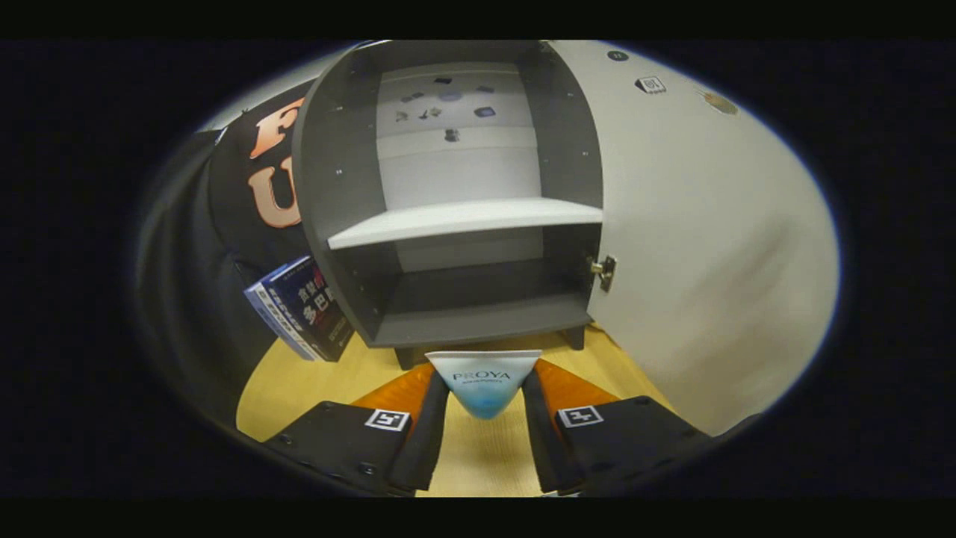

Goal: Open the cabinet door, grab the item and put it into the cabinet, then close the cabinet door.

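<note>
Gripping a small white-and-blue box (484, 385) between them, the two fingers (429, 418) of the gripper (484, 407) press on its left and right sides, so the box sits clamped at their tips with its printed face turned toward the camera. Just beyond the box stands the cabinet (340, 224), a dark unit raised on short feet above the yellow wooden tabletop (299, 381). Its door (709, 239) is swung wide open to the right, its pale inner face turned this way, and a brass hinge (603, 270) joins it to the cabinet's right wall about level with the lower compartment. Inside, a white shelf (463, 218) splits the cabinet into an upper and a lower compartment; the lower one, with its dark floor, lies straight ahead of the held box, whose top edge sits just in front of the cabinet's bottom front edge. Several small dark shapes show on the pale panel at the top of the upper compartment, too small to identify. Against the cabinet's left outer wall leans a dark blue book (302, 308), tilted, its lower corner near the tabletop's left edge.
</note>
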`<state>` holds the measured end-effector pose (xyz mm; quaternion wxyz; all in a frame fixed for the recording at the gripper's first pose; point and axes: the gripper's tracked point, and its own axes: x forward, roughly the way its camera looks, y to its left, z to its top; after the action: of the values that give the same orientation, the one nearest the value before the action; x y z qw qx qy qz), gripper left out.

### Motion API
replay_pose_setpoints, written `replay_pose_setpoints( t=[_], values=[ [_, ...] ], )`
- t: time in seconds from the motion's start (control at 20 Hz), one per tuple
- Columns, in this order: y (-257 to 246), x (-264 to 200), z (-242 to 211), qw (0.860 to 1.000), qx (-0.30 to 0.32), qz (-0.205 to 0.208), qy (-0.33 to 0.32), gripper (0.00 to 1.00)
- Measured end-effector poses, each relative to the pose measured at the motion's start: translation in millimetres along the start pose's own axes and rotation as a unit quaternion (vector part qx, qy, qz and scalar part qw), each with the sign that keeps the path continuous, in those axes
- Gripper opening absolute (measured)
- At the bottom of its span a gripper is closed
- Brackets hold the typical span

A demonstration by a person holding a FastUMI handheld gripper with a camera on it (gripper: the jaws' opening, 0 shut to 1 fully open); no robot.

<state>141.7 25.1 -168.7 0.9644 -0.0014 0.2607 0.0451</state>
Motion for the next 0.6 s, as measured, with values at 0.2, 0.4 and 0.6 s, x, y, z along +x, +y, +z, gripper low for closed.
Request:
replay_pose_setpoints(
  t=[0.2, 0.4, 0.6],
  values=[
    [11, -2, 47, 0.999, -0.018, 0.014, -0.035, 0.58],
    [28, 2, 83, 0.997, -0.016, 0.034, -0.062, 0.58],
    [34, 11, 115, 0.996, -0.018, 0.037, -0.075, 0.58]
  ],
)
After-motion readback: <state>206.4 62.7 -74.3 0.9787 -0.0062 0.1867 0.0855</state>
